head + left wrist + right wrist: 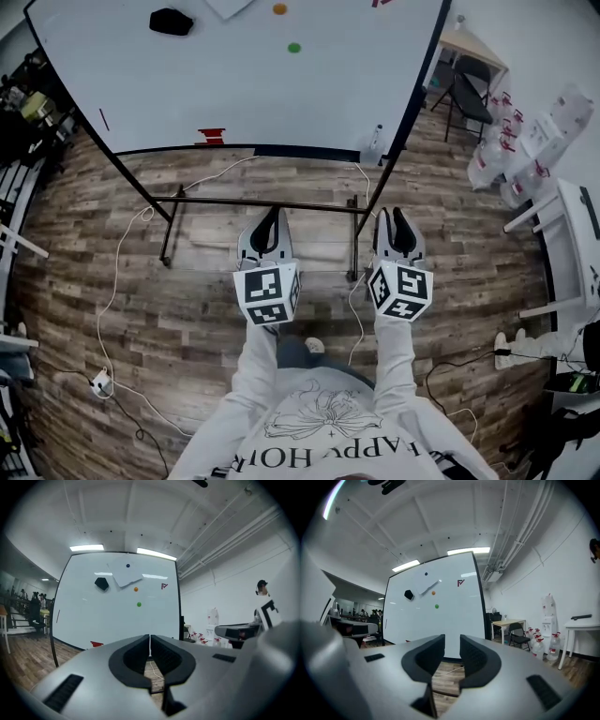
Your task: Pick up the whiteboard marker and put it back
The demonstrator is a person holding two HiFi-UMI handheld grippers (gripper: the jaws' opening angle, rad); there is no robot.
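Seen from the head camera, a person in a pale printed sweatshirt stands on a wood-plank floor (94, 281) facing a large rolling whiteboard (234, 84). Both tools are held out level toward the whiteboard. The left gripper (271, 214) has its fingers (133, 656) pressed together with nothing between them. The right gripper (395, 214) has its fingers (429, 656) a little apart and empty, with only floor and a white cable (117, 272) showing through the gap. What looks to be the whiteboard marker (212, 137) is a short red shape lying on the ledge along the board's bottom edge. It sits at about 11 o'clock from the left fingers and 10 o'clock from the right fingers, well apart from both. It is too small to show a cap or tip, and the glossy board seems to double it with a reflection. A thin dark stroke (103, 119) toward the board's left side could be a drawn line or a slim object; I cannot tell which. Higher on the board are a black eraser (172, 21), a green dot (293, 48) and an orange dot (279, 8). A sheet of paper (230, 6) is cut off by the top edge. A small pale bottle (375, 145) stands at the ledge's right end, with its details unclear.
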